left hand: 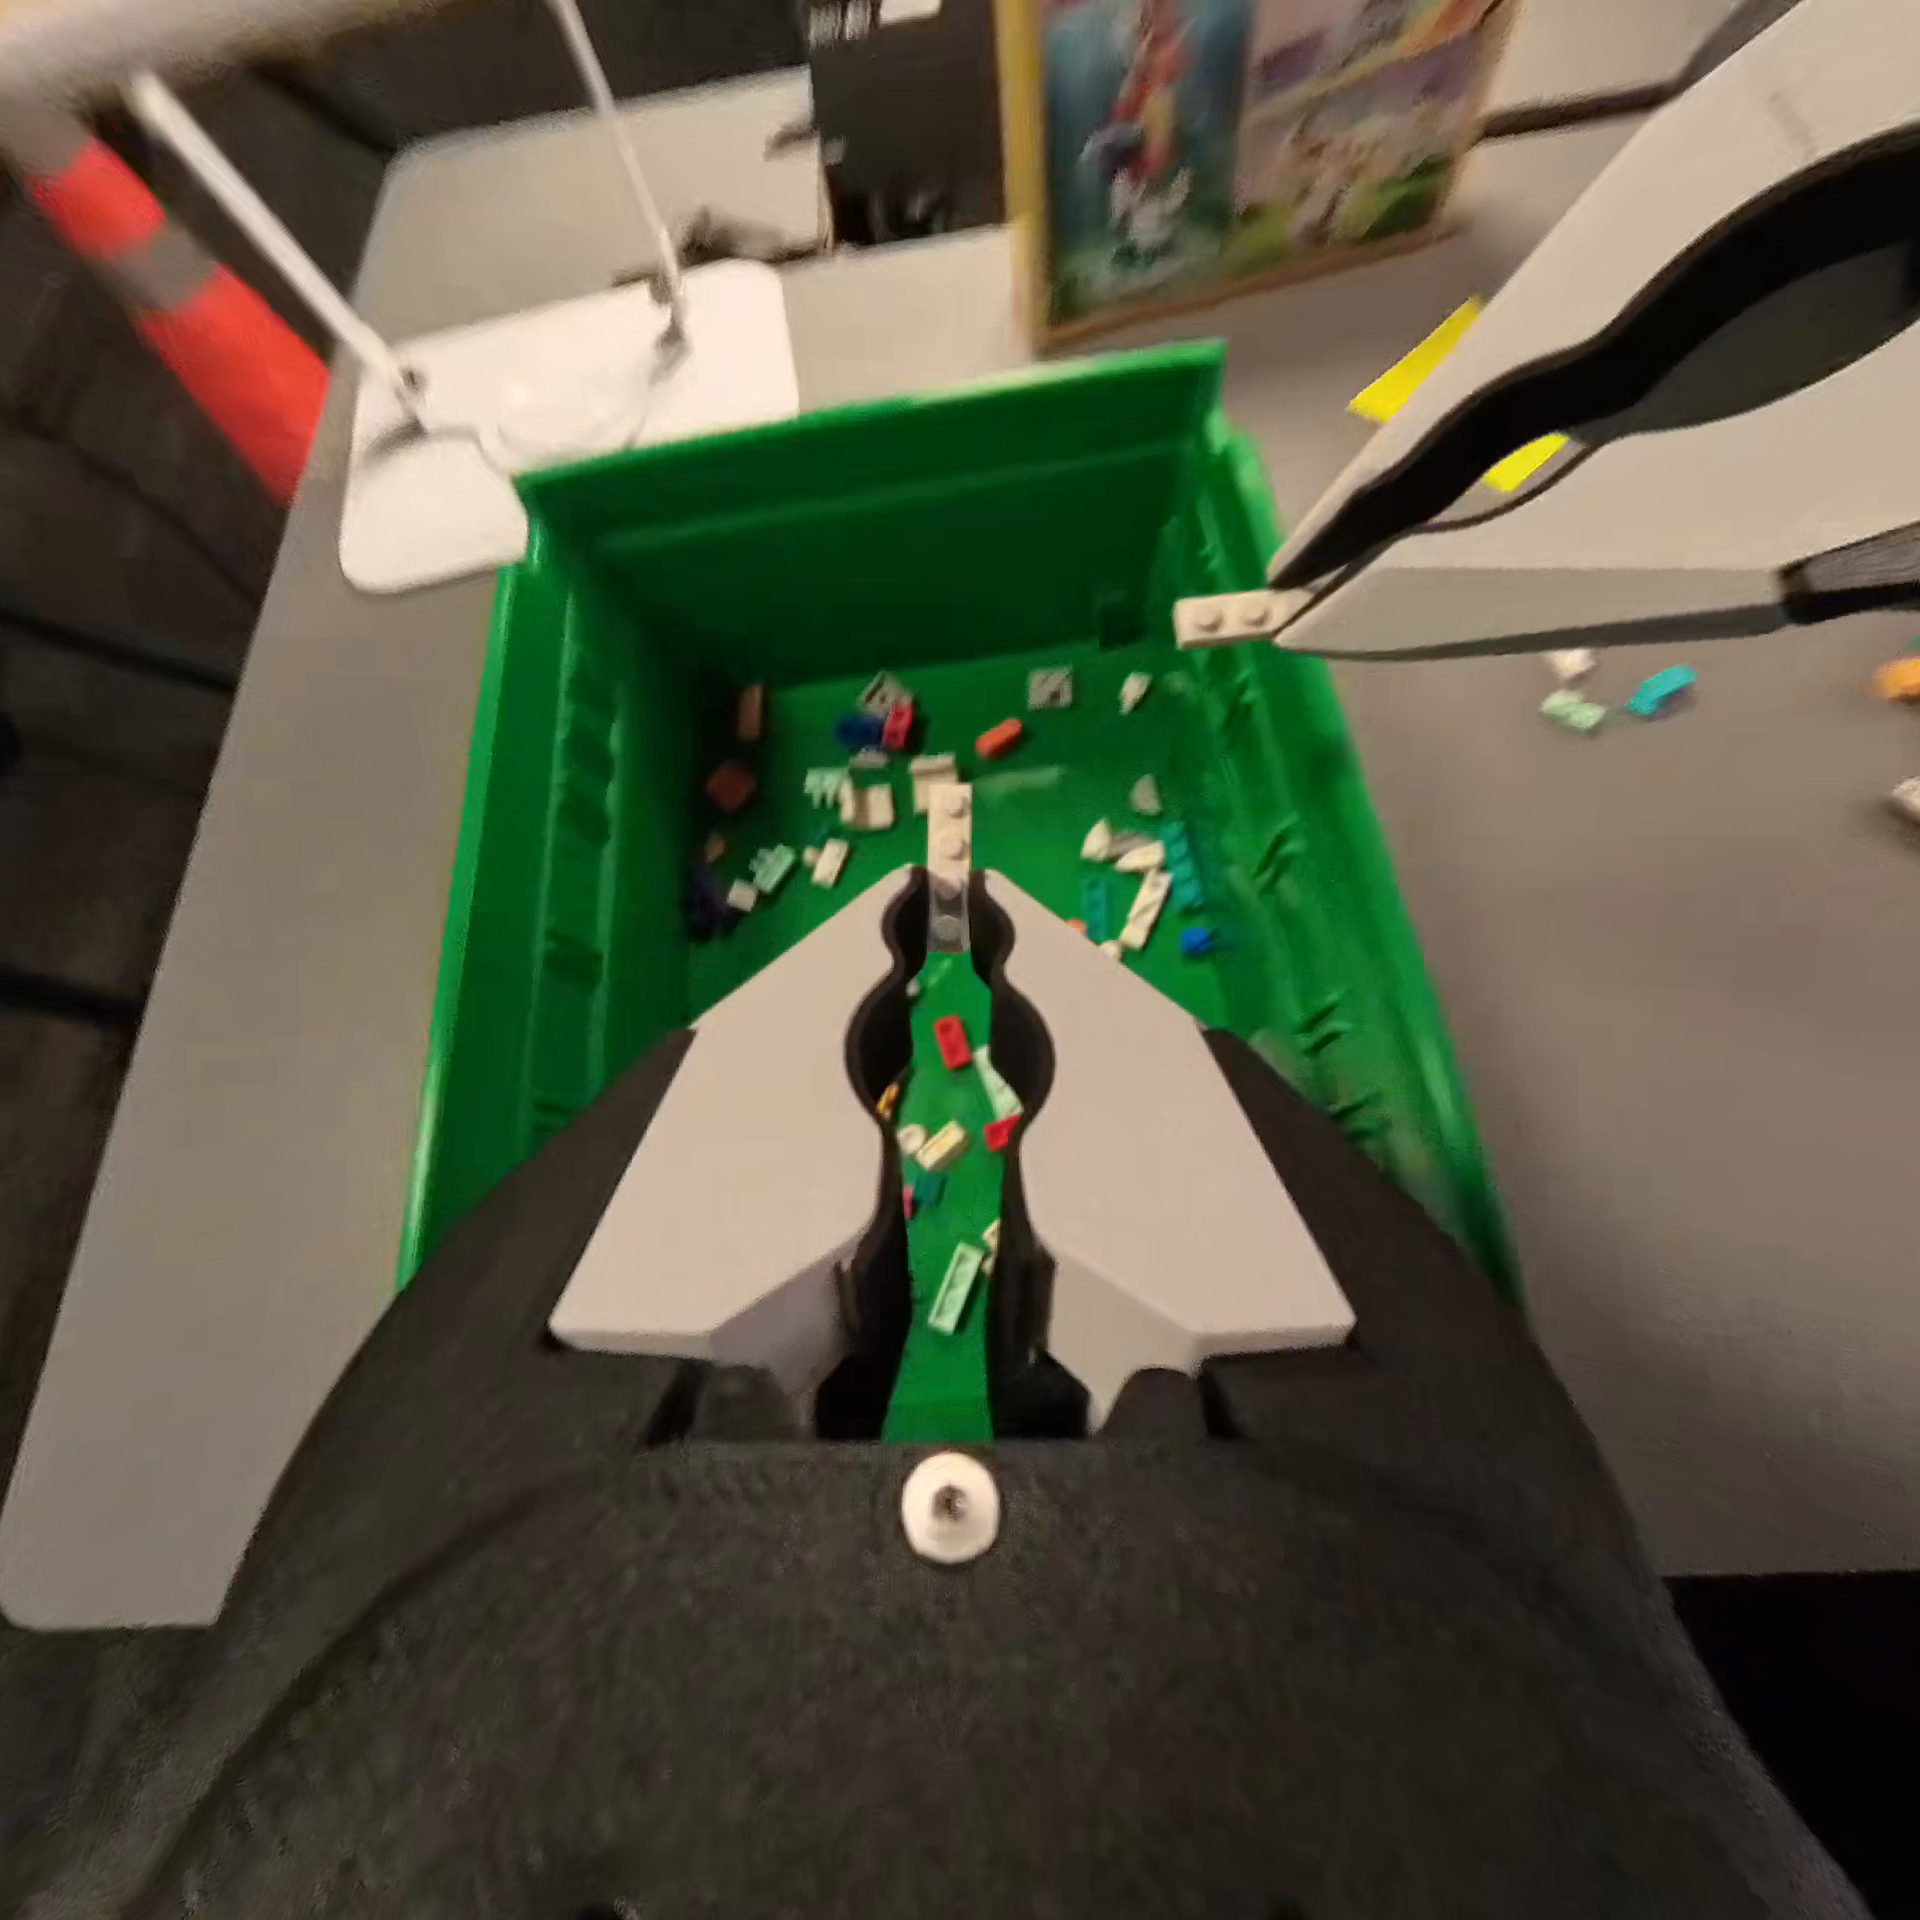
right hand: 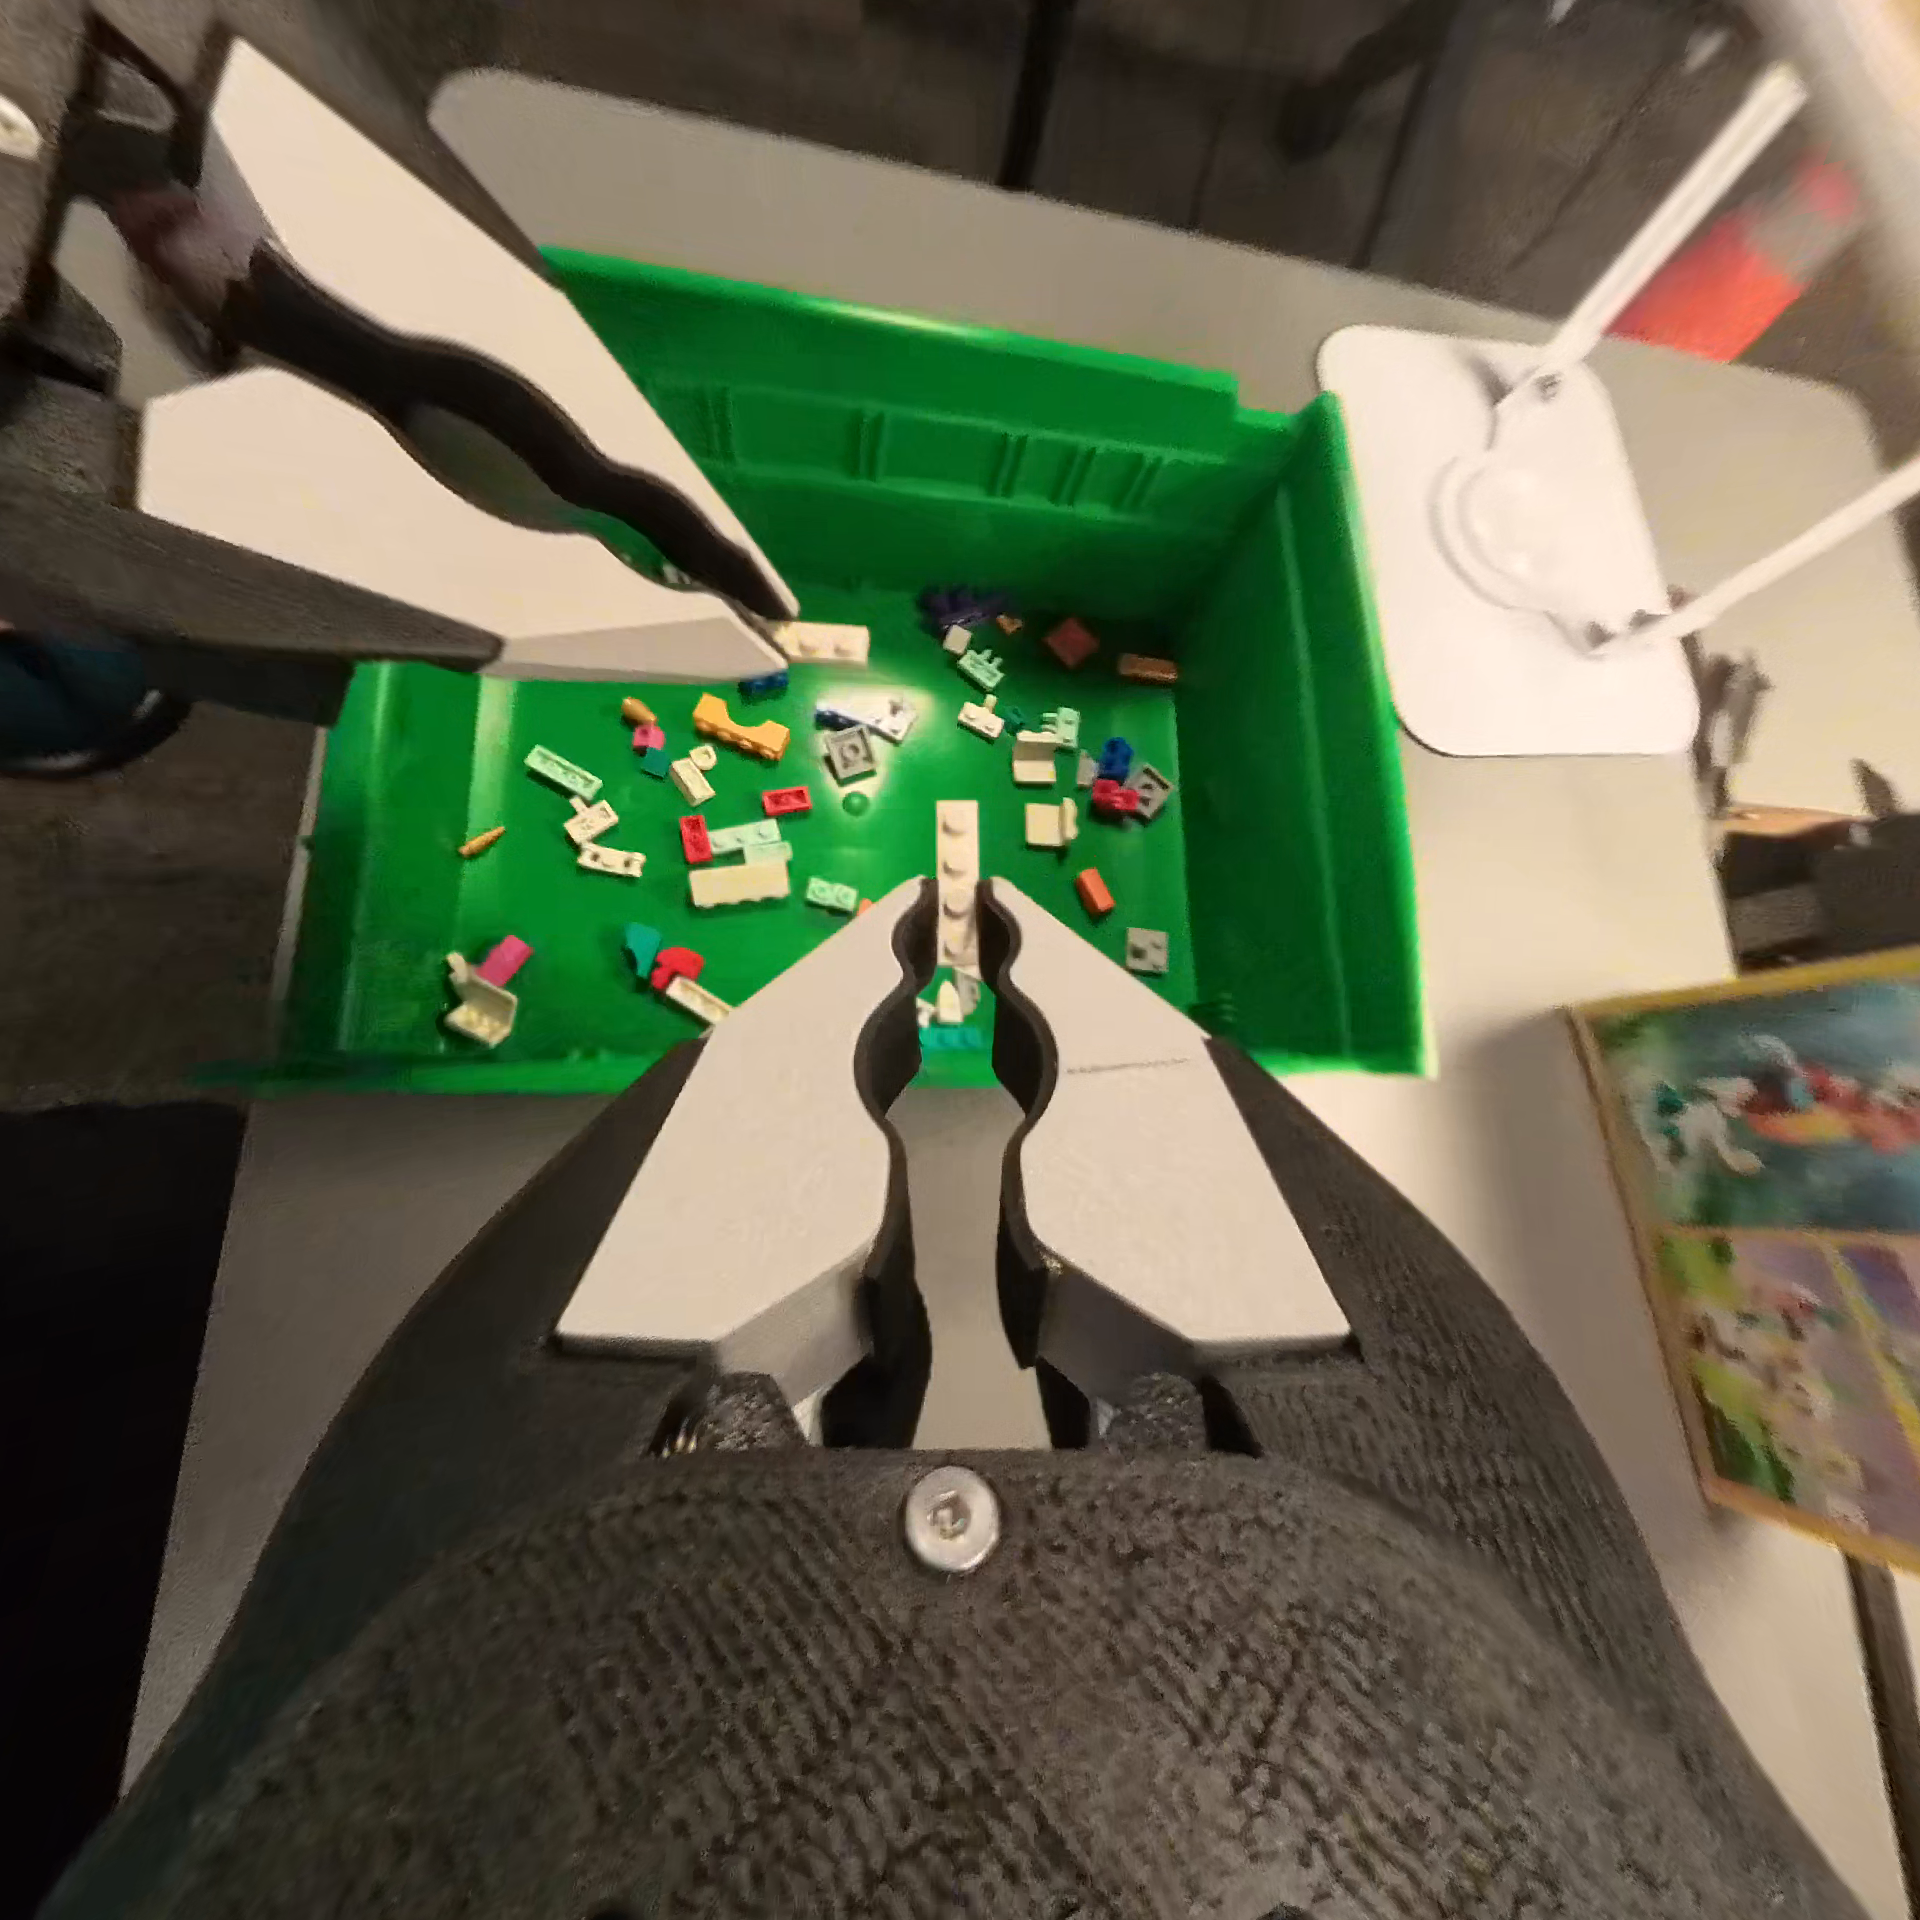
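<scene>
Jaws of both grippers were clenched: the left gripper [left hand: 948,883] pinched one white plate [left hand: 950,831] by its end, the right gripper [right hand: 956,894] another white plate [right hand: 957,862], both above the green bin [right hand: 1309,727] on the table [left hand: 260,935]; each looked light, stiff and slippery.

Plastic, shiny and dull

The green bin [right hand: 1299,727] is smooth, shiny plastic, and the little bricks [right hand: 727,821] in it are hard plastic too. The left gripper [left hand: 948,883] has a rough, bumpy black body and smooth, dull grey fingers [left hand: 769,1122]. The table [left hand: 260,935] looks smooth and dull.
</scene>
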Motion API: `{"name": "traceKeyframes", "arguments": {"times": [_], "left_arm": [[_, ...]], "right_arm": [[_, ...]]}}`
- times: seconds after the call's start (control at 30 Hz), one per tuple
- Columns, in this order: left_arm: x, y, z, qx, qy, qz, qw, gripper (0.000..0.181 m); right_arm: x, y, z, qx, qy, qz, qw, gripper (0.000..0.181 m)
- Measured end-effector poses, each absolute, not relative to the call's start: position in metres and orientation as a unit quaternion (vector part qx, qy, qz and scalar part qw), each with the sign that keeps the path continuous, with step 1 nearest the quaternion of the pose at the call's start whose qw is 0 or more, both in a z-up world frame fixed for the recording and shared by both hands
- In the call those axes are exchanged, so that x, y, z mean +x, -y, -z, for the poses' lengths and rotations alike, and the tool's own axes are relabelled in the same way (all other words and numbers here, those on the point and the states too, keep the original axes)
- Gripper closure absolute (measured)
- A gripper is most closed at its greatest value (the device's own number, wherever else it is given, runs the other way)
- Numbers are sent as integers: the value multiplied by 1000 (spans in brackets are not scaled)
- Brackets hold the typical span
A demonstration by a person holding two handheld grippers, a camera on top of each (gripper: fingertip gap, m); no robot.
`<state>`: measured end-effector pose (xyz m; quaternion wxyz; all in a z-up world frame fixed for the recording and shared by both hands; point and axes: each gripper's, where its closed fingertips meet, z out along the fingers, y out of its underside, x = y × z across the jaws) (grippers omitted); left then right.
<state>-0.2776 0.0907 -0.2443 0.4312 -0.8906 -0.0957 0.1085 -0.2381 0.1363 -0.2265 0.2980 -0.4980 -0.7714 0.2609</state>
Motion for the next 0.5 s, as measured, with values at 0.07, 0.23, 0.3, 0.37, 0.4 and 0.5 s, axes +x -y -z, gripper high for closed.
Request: {"name": "traceKeyframes", "arguments": {"times": [0.07,0.23,0.3,0.37,0.4,0.5], "left_arm": [[-291,-83,270,-907,116,-85,395,174],[-299,-73,320,-932,145,-17,332,175],[-300,-71,331,-935,154,-9,318,175],[-301,-69,341,-940,161,-8,301,175],[-301,-69,344,-941,163,-8,295,175],[-301,-68,351,-945,168,-7,282,175]], "right_arm": [[-254,-129,244,-500,789,-241,263,176],[-274,-129,289,-540,810,-172,154,177],[-276,-131,305,-554,812,-140,115,177],[-277,-134,318,-565,812,-110,92,176],[-278,-135,322,-567,813,-98,87,176],[-281,-131,333,-573,812,-91,65,169]]}}
